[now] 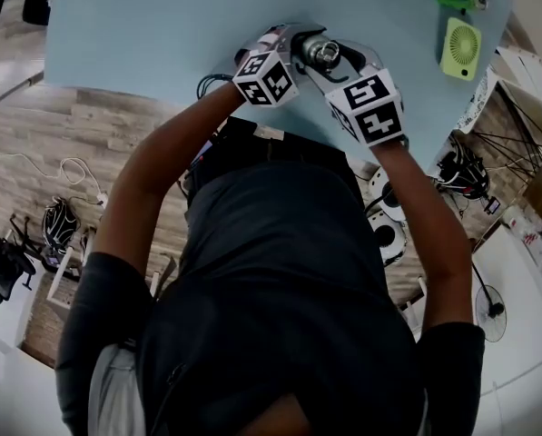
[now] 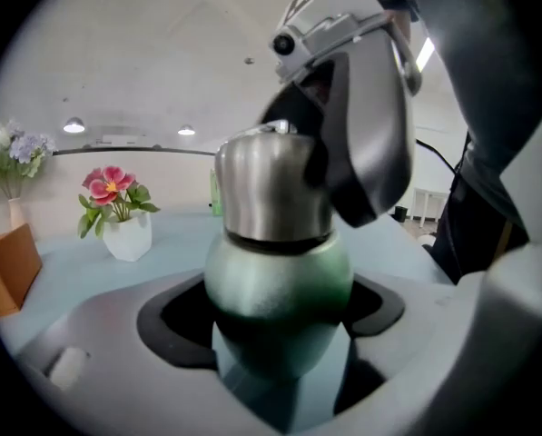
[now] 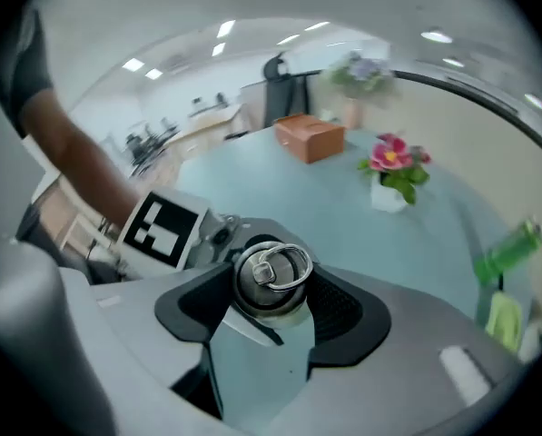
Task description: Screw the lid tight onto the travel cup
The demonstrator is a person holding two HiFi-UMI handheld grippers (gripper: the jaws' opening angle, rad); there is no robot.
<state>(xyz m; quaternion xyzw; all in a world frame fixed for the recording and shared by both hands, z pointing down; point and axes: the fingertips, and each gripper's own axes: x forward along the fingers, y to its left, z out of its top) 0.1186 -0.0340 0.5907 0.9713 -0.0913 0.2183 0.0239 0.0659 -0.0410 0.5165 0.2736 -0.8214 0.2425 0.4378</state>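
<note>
Gripping the cup's green body, my left gripper holds it upright between its jaws; just above, my right gripper clamps the steel lid. Tightening looks under way, and next I'd twist the lid against the braced cup. Only the right gripper view shows the lid's ring; only the left shows the seam.

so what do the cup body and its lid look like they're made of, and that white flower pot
Cup body: probably metal under a matte green coating; it shows a soft satin sheen, no sharp reflections. Lid: looks like bare brushed steel, silvery with streaked highlights. Pot: white and opaque, ceramic or plastic; too small to tell.
</note>
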